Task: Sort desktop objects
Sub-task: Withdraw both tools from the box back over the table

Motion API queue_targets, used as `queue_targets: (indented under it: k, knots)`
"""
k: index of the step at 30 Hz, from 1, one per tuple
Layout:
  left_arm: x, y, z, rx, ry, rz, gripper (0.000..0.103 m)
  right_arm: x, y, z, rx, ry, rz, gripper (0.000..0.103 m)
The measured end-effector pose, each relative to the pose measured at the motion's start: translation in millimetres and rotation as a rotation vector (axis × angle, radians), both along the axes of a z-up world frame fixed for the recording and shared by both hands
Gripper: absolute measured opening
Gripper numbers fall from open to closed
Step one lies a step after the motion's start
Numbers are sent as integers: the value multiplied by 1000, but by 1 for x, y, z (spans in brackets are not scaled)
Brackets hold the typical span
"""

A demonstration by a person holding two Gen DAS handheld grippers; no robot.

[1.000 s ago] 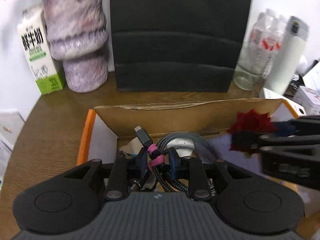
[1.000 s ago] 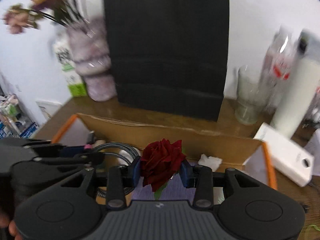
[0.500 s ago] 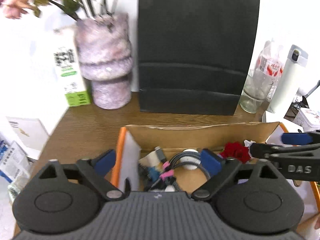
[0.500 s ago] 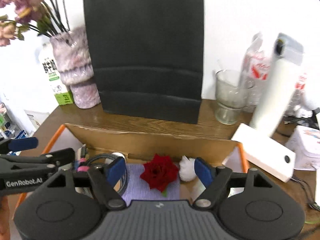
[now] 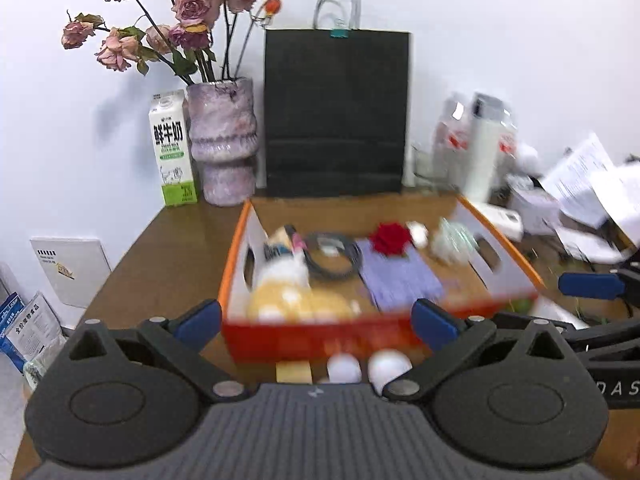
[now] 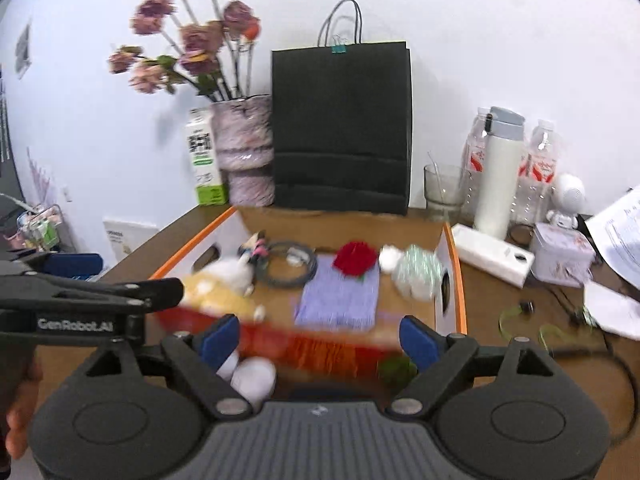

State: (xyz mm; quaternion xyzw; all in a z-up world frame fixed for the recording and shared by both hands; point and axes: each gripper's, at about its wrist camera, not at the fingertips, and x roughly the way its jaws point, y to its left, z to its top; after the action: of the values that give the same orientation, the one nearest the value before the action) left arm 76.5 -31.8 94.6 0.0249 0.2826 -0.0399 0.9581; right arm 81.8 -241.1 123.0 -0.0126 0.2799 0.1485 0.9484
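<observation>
An orange-edged cardboard box [image 5: 236, 252] [image 6: 456, 264] sits mid-desk. Inside lie a coiled cable [image 5: 334, 254] [image 6: 286, 266], a red rose [image 5: 390, 237] [image 6: 355, 258], a purple cloth [image 5: 400, 276] [image 6: 340, 296], a yellow plush toy [image 5: 288, 300] [image 6: 218, 292] and a white-green bundle [image 6: 418, 272]. My left gripper [image 5: 316, 322] is open and empty, in front of the box. My right gripper [image 6: 320, 338] is open and empty, also at the box's front edge. White balls [image 5: 366, 366] [image 6: 254, 376] lie just before the box.
A black paper bag [image 5: 336, 116] [image 6: 340, 128], a vase of dried roses [image 5: 222, 144] and a milk carton [image 5: 172, 148] stand at the back. Bottles and a white flask [image 6: 498, 172], a glass [image 6: 442, 188], a white box [image 6: 492, 254], a tin and papers crowd the right.
Both grippers let go, the left of the cable and the right of the rose, opened wide and pulled back and up out of the box. Cable and rose now lie inside.
</observation>
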Motion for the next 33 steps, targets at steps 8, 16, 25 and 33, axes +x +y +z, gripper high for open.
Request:
queue_targets:
  k: [8, 16, 25, 33]
  knots:
    - [-98, 1, -56, -14, -9, 57, 103, -103, -8, -55, -18, 2, -13, 91]
    - [-139, 5, -101, -22, 53, 80, 103, -158, -10, -93, -41, -13, -1, 91]
    - [-144, 18, -102, -67, 55, 83, 103, -158, -18, -95, 6, 0, -4, 89]
    - [-84, 23, -85, -21, -7, -47, 78, -106, -1, -62, 22, -33, 107, 75]
